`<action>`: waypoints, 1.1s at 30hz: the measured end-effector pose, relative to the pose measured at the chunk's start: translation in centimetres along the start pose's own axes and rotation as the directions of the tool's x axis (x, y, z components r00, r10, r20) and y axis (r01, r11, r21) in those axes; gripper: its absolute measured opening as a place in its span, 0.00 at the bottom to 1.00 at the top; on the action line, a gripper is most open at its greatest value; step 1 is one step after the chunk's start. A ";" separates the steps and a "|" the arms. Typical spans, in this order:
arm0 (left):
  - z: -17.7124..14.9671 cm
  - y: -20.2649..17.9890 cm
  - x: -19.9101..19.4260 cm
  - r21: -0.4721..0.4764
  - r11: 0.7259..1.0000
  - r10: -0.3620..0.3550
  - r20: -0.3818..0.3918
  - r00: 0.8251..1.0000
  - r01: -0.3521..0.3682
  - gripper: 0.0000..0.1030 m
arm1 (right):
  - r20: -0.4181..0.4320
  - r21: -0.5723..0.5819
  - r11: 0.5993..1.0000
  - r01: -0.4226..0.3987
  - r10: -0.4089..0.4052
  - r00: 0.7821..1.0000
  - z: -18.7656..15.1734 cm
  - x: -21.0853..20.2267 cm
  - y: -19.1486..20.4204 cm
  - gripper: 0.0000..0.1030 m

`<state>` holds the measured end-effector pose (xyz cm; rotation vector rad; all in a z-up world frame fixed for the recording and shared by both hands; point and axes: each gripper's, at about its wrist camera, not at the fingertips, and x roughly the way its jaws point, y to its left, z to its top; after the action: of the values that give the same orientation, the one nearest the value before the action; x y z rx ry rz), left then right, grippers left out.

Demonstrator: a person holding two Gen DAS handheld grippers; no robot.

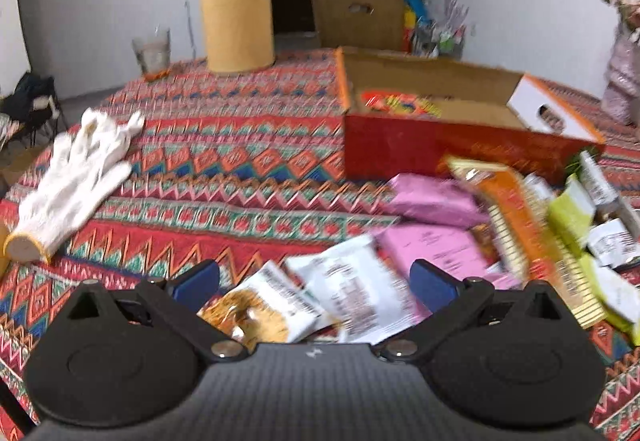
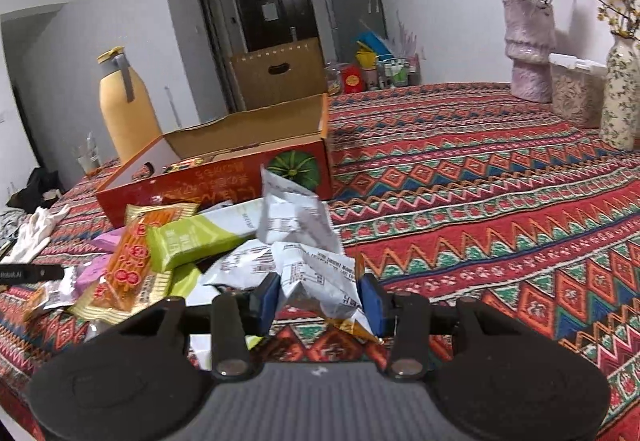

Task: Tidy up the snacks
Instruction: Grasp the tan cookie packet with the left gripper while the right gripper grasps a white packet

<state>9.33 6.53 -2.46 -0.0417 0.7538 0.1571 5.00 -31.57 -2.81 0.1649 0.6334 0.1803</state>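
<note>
Table w/ patterned cloth (image 2: 500,177); we log as follows.

1. Red box (image 2: 224,181), lid open, on cloth just behind snack pile. One bright packet (image 1: 400,103) lies inside, seen from left wrist view.
2. Snack pile in front of box, touching its front wall: orange packet (image 2: 128,261), green packet (image 2: 188,241), pink packets (image 1: 432,197), several white packets (image 1: 360,289). Loose heap, overlapping.
3. Right gripper (image 2: 318,297): our blue pads pinch a crumpled white packet (image 2: 320,281) at a narrow gap; packet sticks up betw. the pads at the right edge of the pile.
4. Left gripper (image 1: 314,277): jaws wide, nothing gripped; white packets of the pile show in the gap betw. its pads. View blurred on the right.
5. Misc. on cloth: white glove (image 1: 76,181) well left of pile; yellow flask (image 1: 238,25) and glass (image 1: 154,53) at far edge; vases w/ dried flowers (image 2: 528,49) far right.
</note>
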 end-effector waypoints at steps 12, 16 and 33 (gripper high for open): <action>-0.2 3.2 0.3 -0.107 0.994 0.031 -0.033 0.999 -0.034 1.00 | -0.002 0.003 0.999 0.034 -0.034 0.999 -0.1 0.3 0.0 0.42; -0.3 4.2 0.4 -0.106 0.992 0.059 -0.044 0.997 -0.064 0.99 | -0.006 0.003 0.999 0.041 -0.041 0.999 -0.2 0.5 0.2 0.42; -1.9 4.6 0.6 0.135 0.989 -0.059 -0.025 0.998 0.062 0.83 | -0.004 0.002 0.996 0.090 -0.090 0.996 -1.1 -0.1 1.7 0.42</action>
<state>7.69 10.99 -4.15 0.0629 0.7819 0.0478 4.04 -29.79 -3.29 0.1381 0.6434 0.0932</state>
